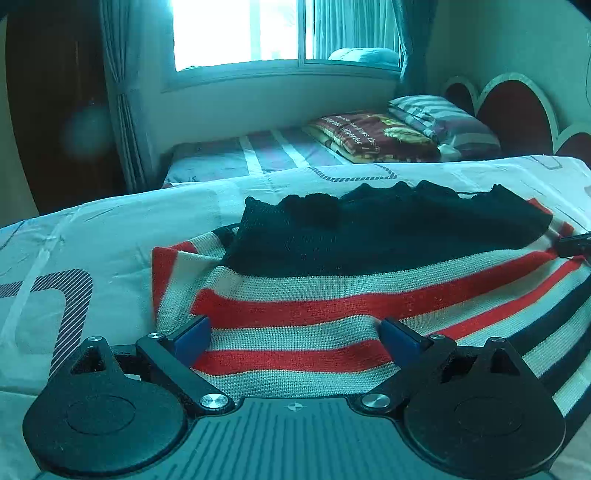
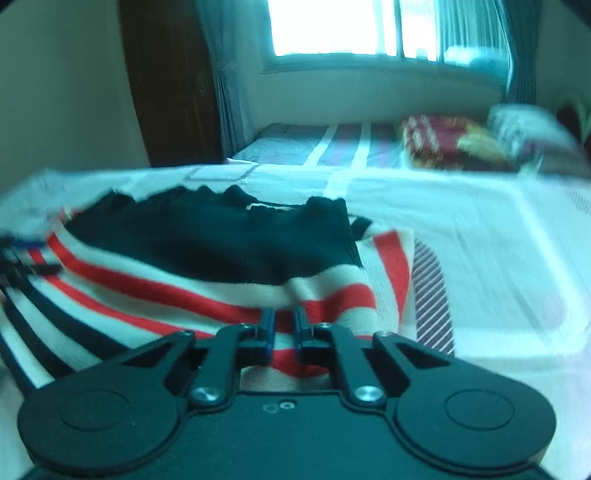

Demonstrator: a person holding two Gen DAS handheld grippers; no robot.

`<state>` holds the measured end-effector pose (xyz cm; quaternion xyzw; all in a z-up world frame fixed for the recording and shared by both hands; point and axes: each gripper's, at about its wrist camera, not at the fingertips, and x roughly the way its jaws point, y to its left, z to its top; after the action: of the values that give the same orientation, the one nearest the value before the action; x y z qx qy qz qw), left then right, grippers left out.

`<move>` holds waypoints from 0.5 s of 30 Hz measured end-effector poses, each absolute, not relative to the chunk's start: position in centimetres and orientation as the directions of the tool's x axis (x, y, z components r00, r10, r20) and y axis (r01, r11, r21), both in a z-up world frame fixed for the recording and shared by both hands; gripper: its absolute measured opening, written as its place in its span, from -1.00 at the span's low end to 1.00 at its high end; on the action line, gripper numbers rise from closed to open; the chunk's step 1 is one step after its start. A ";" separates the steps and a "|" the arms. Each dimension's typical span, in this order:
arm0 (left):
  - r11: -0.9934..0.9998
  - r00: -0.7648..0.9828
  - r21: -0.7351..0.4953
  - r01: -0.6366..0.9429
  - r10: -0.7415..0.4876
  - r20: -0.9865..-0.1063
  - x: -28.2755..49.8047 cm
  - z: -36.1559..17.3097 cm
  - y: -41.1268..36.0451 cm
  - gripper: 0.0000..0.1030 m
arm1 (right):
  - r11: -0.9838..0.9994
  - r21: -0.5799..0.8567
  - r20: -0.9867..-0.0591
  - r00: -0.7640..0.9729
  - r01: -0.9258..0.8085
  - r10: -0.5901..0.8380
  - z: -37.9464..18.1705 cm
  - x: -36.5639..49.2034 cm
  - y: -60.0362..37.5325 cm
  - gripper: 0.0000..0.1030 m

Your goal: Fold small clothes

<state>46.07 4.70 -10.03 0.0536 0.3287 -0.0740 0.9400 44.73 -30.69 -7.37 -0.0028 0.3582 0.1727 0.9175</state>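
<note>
A knitted garment with red, white and dark stripes [image 1: 314,306] lies on the white bed sheet [image 1: 92,229], its dark upper part [image 1: 388,229] folded over the stripes. My left gripper [image 1: 295,328] is open, its blue pads [image 1: 192,334] resting on the striped cloth on either side of a band. The right gripper's tip shows at the right edge [image 1: 576,245]. In the right wrist view the garment [image 2: 184,266] lies left of centre and my right gripper [image 2: 284,321] is shut on a raised fold of the striped cloth.
The sheet [image 2: 480,258] spreads to the right of the garment. Behind stands a second bed [image 1: 277,151] with a red folded blanket [image 1: 373,134] and a striped pillow [image 1: 443,120]. A window [image 1: 280,33], curtains and a dark wardrobe [image 1: 55,110] are beyond.
</note>
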 end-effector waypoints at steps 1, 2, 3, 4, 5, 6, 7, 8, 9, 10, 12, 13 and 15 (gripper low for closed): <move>0.983 0.769 0.067 0.170 -0.090 -0.633 46.4 -9.8 4.3 0.90 | 0.940 0.109 -0.668 0.676 -0.324 0.311 -7.0 44.9 -30.5 -0.85; 0.983 0.771 0.084 0.166 -0.076 -0.633 46.5 -9.2 3.7 0.89 | 0.940 0.098 -0.668 0.679 -0.326 0.306 -6.5 45.0 -30.2 -0.79; 0.980 0.788 0.107 0.167 -0.068 -0.612 46.8 -8.7 3.3 0.89 | 0.942 0.099 -0.650 0.695 -0.322 0.306 -6.0 45.0 -29.9 -0.67; 0.976 0.807 0.123 0.182 -0.076 -0.586 47.1 -8.1 2.6 0.89 | 0.948 0.092 -0.624 0.725 -0.305 0.293 -5.5 45.0 -29.7 -0.17; 0.972 0.815 0.127 0.199 -0.092 -0.572 47.6 -7.7 1.8 0.90 | 0.953 0.085 -0.601 0.748 -0.291 0.282 -5.4 45.4 -29.2 0.00; 0.970 0.815 0.125 0.208 -0.101 -0.571 48.5 -7.3 1.1 0.90 | 0.956 0.083 -0.600 0.752 -0.283 0.275 -5.6 46.4 -28.2 -0.01; 0.970 0.812 0.122 0.210 -0.103 -0.574 49.5 -7.1 0.3 0.90 | 0.958 0.089 -0.609 0.747 -0.272 0.269 -5.9 47.5 -27.3 -0.04; 0.970 0.806 0.111 0.215 -0.112 -0.581 50.7 -7.1 -0.5 0.90 | 0.957 0.104 -0.613 0.740 -0.271 0.276 -6.1 48.4 -26.4 -0.06; 0.971 0.793 0.092 0.221 -0.124 -0.596 51.9 -7.3 -1.2 0.90 | 0.952 0.117 -0.620 0.728 -0.283 0.292 -6.4 49.4 -25.8 -0.07; 0.972 0.773 0.078 0.222 -0.127 -0.621 53.0 -7.8 -1.8 0.90 | 0.949 0.118 -0.633 0.714 -0.294 0.300 -6.8 50.0 -25.1 -0.11; 0.971 0.739 0.088 0.220 -0.108 -0.665 54.2 -9.0 -2.5 0.90 | 0.940 0.064 -0.657 0.695 -0.334 0.292 -7.7 50.6 -23.5 -0.08; 0.972 0.738 0.097 0.214 -0.096 -0.668 54.5 -9.6 -2.0 0.90 | 0.931 -0.005 -0.661 0.699 -0.366 0.271 -8.1 50.5 -23.1 -0.08; 0.984 0.740 0.021 0.175 -0.117 -0.663 54.3 -10.1 0.5 0.90 | 0.923 -0.049 -0.657 0.709 -0.381 0.257 -8.4 50.8 -24.5 -0.06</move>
<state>54.34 0.47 -10.12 0.0408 0.3522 -0.0783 0.9317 50.76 -24.51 -8.45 -0.0909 0.3399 0.1734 0.9199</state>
